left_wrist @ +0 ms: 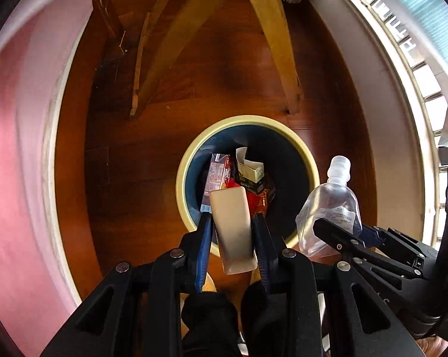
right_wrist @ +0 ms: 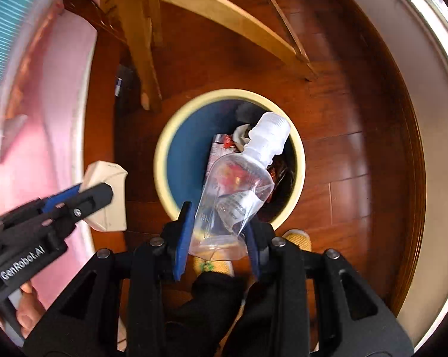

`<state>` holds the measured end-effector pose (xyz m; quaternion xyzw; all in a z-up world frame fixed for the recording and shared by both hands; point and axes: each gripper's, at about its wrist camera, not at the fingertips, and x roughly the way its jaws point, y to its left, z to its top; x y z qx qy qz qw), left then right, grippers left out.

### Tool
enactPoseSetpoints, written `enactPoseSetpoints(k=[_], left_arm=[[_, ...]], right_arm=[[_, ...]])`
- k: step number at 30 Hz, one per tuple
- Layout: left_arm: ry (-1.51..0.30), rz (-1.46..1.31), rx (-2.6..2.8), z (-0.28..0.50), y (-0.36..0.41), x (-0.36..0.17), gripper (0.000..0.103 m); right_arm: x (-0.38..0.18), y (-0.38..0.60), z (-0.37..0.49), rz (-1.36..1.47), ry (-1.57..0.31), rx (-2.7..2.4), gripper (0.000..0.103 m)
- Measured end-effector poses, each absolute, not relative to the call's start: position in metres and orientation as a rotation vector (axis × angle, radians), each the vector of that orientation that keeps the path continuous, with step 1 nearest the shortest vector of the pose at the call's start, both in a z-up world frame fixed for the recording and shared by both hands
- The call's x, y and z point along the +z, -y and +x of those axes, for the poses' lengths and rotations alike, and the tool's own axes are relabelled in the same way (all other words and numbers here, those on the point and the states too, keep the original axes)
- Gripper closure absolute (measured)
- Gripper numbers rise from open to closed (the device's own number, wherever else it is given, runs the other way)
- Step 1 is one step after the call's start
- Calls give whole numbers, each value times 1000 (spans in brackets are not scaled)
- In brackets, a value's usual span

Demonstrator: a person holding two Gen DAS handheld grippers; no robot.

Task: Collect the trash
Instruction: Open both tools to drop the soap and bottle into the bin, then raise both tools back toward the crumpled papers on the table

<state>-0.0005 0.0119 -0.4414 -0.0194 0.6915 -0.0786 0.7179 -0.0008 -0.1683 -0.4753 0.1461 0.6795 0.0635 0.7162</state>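
A round trash bin [left_wrist: 182,175] with a cream rim and blue inside stands on the wooden floor, holding cartons [left_wrist: 215,175] and wrappers. My left gripper [left_wrist: 232,223] is shut on a flat beige box [left_wrist: 231,226] held above the bin's near rim. My right gripper [right_wrist: 216,223] is shut on a clear squashed plastic bottle [right_wrist: 238,178] with a white cap, held over the bin [right_wrist: 164,154]. The bottle also shows in the left wrist view [left_wrist: 331,208], just right of the bin. The beige box also shows in the right wrist view [right_wrist: 111,196], left of the bin.
Light wooden chair legs [left_wrist: 271,35] stand just beyond the bin. A pink wall [left_wrist: 18,148] with white skirting runs along the left. A pale window frame [left_wrist: 402,74] curves along the right. A yellow slipper [right_wrist: 298,238] is below the right gripper.
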Motion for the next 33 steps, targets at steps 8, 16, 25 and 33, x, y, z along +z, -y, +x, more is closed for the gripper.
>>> enactPoseSetpoints(k=[8,16,25,33], left_arm=[[-1539,6,-174,12,-5,-498,28],[-1552,21,-122,15,-25,-501,16],[-1491,6,-97,15,-36,-449,16],[-1461,-8,-83,8,-36,-375,16]], right_arm=[[-532,162,12,317,-1521,124,58],[-536,167,12,306,-1523,81,48],[-494,168,11,322,-1494,52,48],[-419,175,7,353,-1453,28,48]])
